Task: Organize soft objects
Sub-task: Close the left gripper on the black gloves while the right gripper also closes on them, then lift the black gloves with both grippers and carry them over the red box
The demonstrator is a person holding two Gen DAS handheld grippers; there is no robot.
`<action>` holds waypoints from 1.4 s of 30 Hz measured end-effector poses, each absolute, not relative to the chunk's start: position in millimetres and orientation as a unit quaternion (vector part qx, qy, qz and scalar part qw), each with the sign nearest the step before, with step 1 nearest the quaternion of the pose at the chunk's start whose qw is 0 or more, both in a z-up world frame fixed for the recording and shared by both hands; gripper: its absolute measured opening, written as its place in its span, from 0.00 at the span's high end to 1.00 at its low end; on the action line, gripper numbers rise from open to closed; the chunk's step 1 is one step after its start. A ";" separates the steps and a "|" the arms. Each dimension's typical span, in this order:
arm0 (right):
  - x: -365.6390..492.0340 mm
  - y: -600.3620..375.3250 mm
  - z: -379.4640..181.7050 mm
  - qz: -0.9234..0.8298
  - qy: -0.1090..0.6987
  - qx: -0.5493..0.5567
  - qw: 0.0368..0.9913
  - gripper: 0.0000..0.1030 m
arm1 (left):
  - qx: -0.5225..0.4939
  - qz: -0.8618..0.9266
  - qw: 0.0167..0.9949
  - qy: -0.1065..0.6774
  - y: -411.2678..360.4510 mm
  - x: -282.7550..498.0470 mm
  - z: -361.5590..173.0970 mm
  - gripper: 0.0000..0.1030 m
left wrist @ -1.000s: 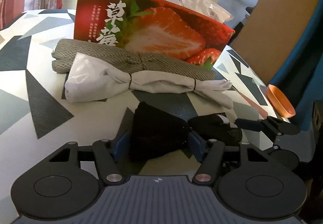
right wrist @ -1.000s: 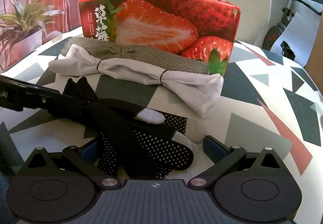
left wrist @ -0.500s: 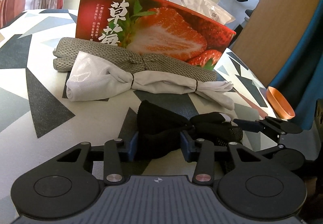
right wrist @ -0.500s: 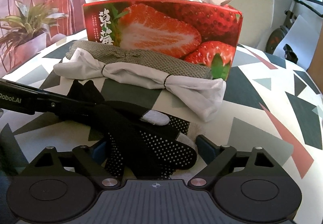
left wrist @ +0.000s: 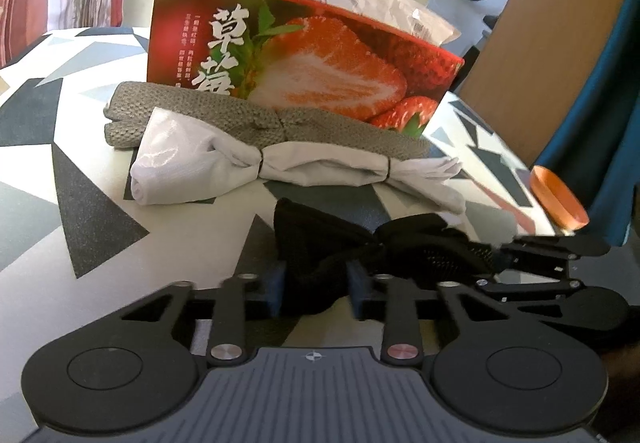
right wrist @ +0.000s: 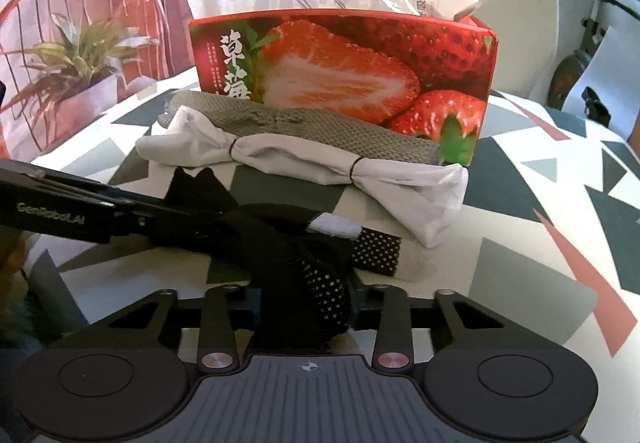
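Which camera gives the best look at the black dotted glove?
The right wrist view: the black glove shows its white dots and a pale fingertip there. The left wrist view shows it only as a dark bunch.

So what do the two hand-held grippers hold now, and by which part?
Both are shut on the same black dotted glove: the left hand-held gripper pinches its plain cuff end, the right hand-held gripper its dotted finger end.

My left gripper [left wrist: 316, 291] hides the glove's [left wrist: 320, 243] near end. My right fingers are buried behind dotted fabric. Ahead, the cloths [right wrist: 304, 131] cover the box's [right wrist: 360, 55] bottom edge; its small print is unreadable.
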State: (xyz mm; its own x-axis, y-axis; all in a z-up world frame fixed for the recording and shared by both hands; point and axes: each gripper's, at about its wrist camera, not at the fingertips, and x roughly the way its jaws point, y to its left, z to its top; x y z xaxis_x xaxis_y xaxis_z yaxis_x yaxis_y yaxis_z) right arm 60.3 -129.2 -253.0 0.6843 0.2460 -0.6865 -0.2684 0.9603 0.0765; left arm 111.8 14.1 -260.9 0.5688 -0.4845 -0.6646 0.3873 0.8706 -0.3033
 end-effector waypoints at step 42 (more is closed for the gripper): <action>224.1 -137.3 -57.5 0.192 0.220 0.002 0.956 0.81 | -0.093 -0.206 0.948 0.224 20.7 246.1 -74.9 0.84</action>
State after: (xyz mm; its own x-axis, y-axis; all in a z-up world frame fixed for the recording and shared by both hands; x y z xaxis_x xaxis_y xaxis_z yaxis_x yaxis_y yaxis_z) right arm 224.1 -137.3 -57.5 0.8294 0.3673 -0.4209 -0.3659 0.9265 0.0876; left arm 246.1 20.7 -74.9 0.8151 -0.4323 -0.3858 0.3487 0.8977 -0.2692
